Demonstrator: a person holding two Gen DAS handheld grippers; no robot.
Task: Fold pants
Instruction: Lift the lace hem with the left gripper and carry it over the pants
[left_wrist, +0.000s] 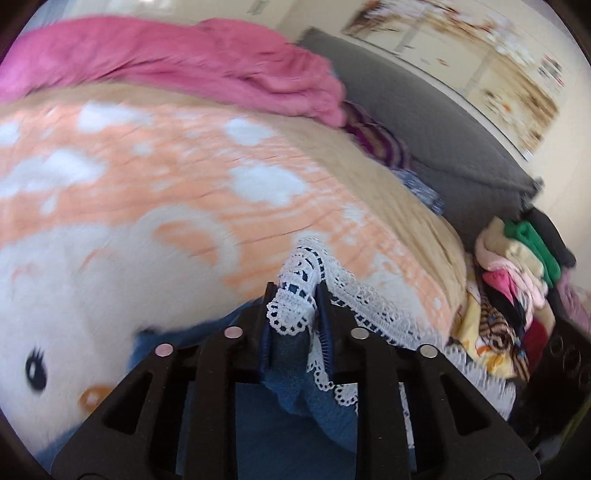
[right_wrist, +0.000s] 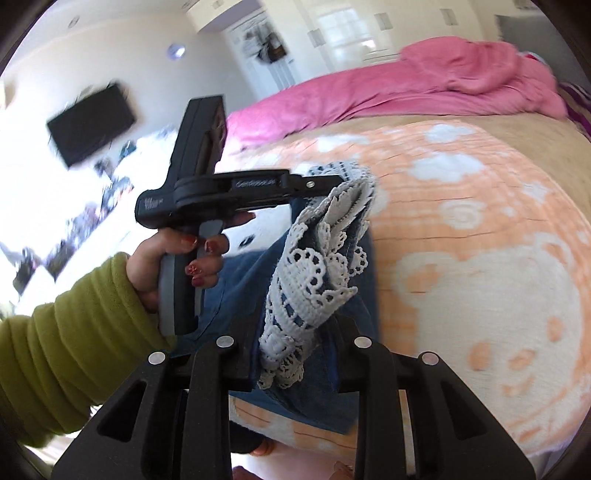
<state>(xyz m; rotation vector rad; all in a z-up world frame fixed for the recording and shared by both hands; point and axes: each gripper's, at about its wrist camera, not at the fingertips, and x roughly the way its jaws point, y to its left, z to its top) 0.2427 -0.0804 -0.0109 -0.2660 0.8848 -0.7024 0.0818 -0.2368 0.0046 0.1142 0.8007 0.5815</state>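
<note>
The pants (left_wrist: 295, 398) are blue denim with white lace trim at the hem (left_wrist: 301, 295). My left gripper (left_wrist: 295, 310) is shut on the lace hem and holds it above the bed. In the right wrist view my right gripper (right_wrist: 295, 354) is shut on another lace-trimmed part of the pants (right_wrist: 317, 280). The left gripper (right_wrist: 332, 184) shows there too, in a hand with a green sleeve, pinching the lace at the upper middle. The denim (right_wrist: 240, 280) hangs between both grippers over the orange and white blanket (right_wrist: 461, 221).
The bed carries a pink blanket (left_wrist: 184, 59) at its far side and a grey headboard (left_wrist: 443, 122). A pile of folded clothes (left_wrist: 517, 280) sits at the right of the bed. A dark screen (right_wrist: 92, 122) hangs on the wall to the left.
</note>
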